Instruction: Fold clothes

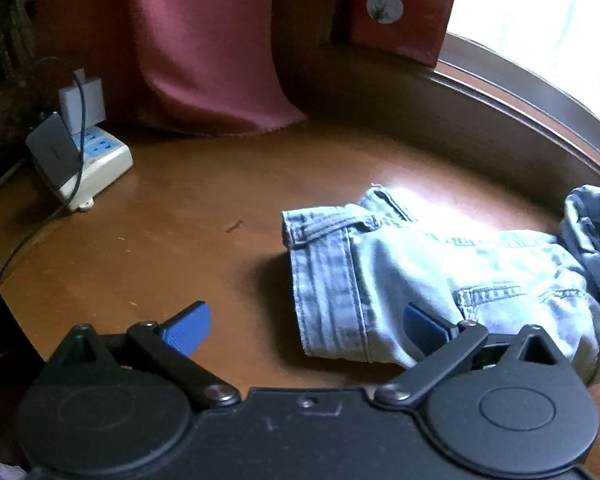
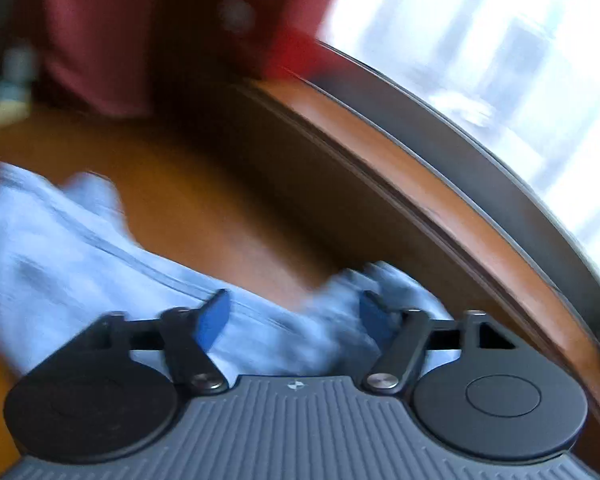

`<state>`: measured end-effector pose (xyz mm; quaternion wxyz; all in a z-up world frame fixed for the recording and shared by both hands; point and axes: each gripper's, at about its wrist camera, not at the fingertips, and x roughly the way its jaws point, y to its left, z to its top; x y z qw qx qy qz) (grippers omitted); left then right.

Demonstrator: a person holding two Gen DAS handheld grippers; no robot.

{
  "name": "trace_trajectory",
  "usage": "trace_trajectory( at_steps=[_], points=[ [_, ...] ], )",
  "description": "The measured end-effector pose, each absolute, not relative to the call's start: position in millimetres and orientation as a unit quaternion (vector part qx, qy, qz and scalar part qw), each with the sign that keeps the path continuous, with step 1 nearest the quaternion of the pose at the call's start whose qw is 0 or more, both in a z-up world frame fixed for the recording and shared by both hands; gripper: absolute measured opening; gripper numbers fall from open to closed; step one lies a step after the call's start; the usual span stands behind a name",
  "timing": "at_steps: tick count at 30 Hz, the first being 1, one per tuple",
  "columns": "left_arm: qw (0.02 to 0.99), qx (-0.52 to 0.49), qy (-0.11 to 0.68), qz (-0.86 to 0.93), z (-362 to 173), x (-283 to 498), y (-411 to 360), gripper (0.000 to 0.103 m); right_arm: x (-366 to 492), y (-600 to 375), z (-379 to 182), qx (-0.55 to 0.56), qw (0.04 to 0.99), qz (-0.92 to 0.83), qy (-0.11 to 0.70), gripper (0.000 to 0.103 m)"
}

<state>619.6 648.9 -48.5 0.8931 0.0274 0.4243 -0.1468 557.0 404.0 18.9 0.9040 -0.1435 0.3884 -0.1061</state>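
My left gripper (image 1: 304, 330) and right gripper (image 2: 294, 316) stand spread, empty. Jeans (image 1: 440, 280) near table (image 1: 180, 200) far edge: soft, limp denim; grip the hem.

The left tongs (image 1: 306, 330) point downward at a slant over the table (image 1: 204, 208), their blue pads (image 1: 190, 328) spread wide with nothing between them. The right tongs (image 2: 294, 318) also tilt down toward the table's far edge, jaws apart, gripping nothing; that view is smeared by motion blur.
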Motion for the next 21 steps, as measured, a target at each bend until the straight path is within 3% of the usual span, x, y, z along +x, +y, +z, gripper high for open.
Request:
trace_trajectory(
  at_steps=[3, 6, 9, 12, 17, 19, 21],
  points=[
    [0.889, 0.034, 0.43, -0.152, -53, 621, 646, 0.103, 530, 376, 25, -0.126, 0.906, -0.18, 0.363, 0.046],
    [0.885, 0.038, 0.436, -0.158, -58, 623, 644, 0.103, 498, 337, 22, -0.097, 0.88, -0.28, 0.371, 0.055],
    [0.883, 0.045, 0.439, -0.161, -61, 622, 643, 0.103, 465, 295, 8, -0.042, 0.847, -0.339, 0.407, 0.054],
    [0.881, 0.045, 0.442, -0.159, -63, 622, 644, 0.103, 435, 295, 16, -0.024, 0.841, -0.378, 0.387, 0.055],
    [0.883, 0.039, 0.441, -0.155, -62, 621, 649, 0.103, 399, 350, 65, -0.019, 0.875, -0.394, 0.28, 0.07],
    [0.884, 0.035, 0.441, -0.153, -62, 619, 652, 0.103, 398, 375, 82, -0.015, 0.912, -0.324, 0.251, 0.085],
    [0.885, 0.032, 0.44, -0.151, -62, 616, 656, 0.103, 418, 400, 82, -0.028, 0.94, -0.215, 0.264, 0.088]
  ],
)
